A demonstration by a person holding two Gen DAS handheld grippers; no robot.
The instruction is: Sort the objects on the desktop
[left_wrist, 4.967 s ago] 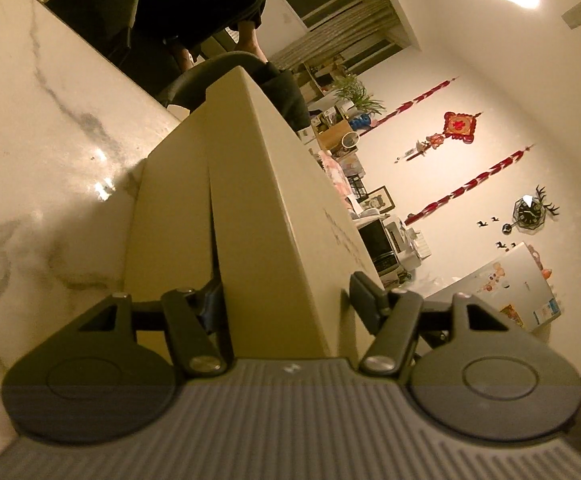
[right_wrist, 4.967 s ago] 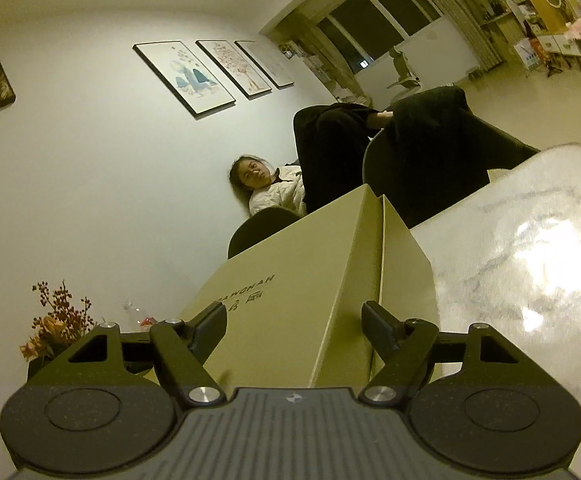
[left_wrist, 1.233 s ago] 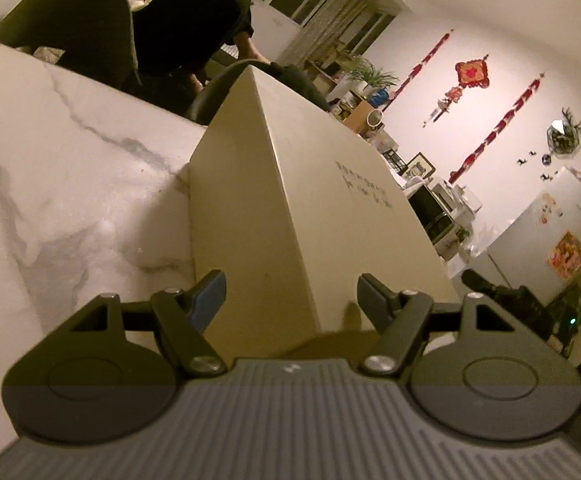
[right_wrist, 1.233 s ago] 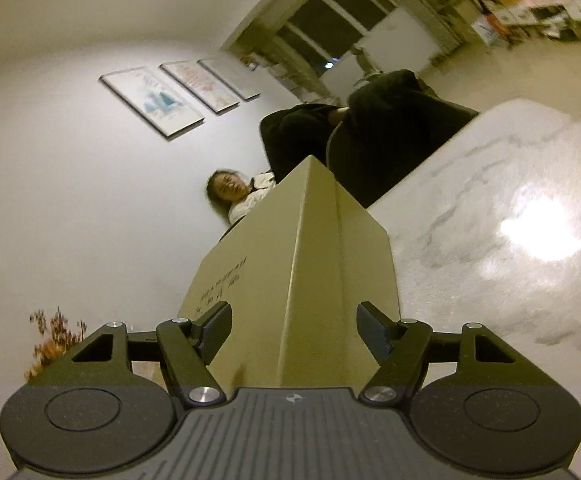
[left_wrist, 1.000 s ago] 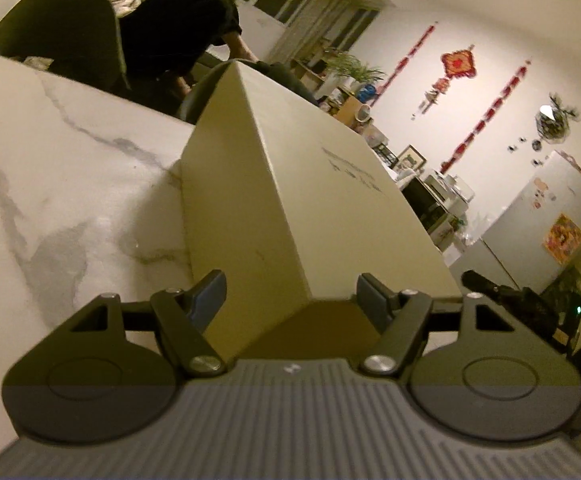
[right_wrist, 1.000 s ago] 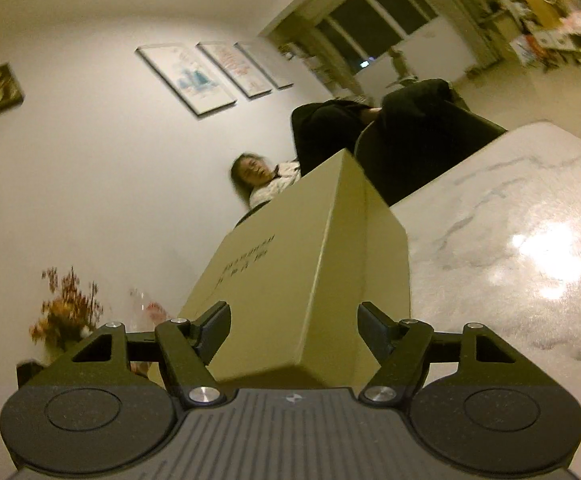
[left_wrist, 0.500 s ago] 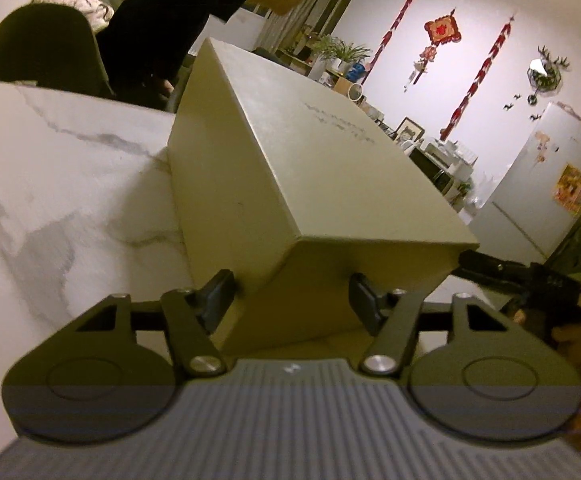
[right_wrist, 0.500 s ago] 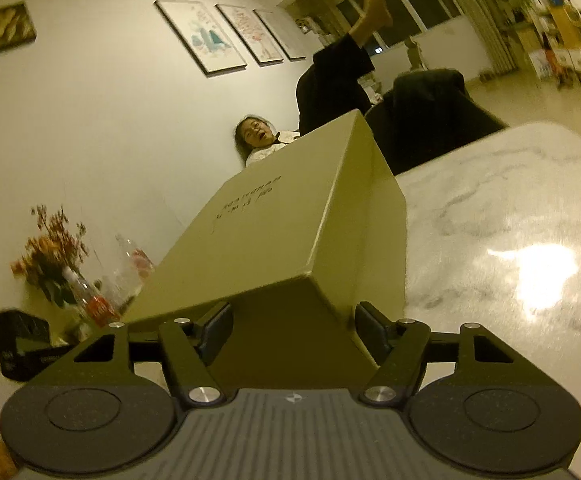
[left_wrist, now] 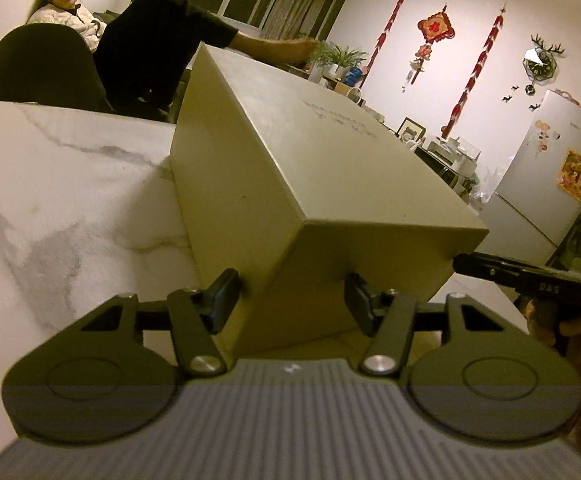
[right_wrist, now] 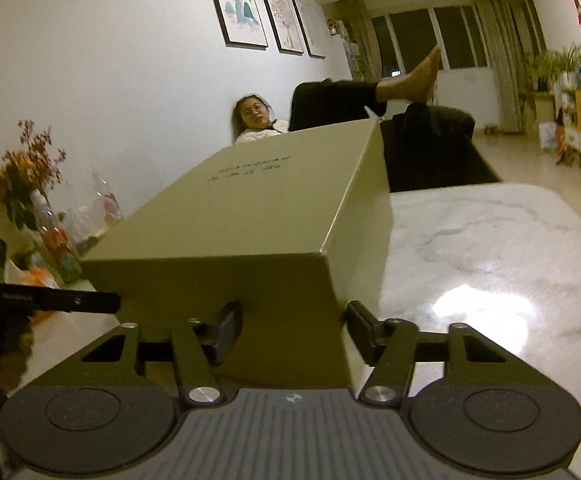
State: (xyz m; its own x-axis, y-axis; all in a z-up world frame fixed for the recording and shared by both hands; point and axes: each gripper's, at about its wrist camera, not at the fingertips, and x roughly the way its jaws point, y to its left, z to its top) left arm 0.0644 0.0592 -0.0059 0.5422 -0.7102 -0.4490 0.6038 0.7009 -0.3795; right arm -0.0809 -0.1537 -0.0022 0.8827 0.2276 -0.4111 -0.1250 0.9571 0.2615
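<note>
The white marble desk point(left_wrist: 62, 184) carries a large khaki cardboard box point(left_wrist: 290, 168), lid on, faint lettering on top. The left gripper point(left_wrist: 292, 300) and the right gripper point(right_wrist: 294, 328) each straddle a near bottom corner of the box, fingers point(left_wrist: 222, 294) spread wide against its faces.

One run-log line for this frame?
left claw: open, at box corner | right claw: open, at other near corner | box: closed, on marble table
</note>
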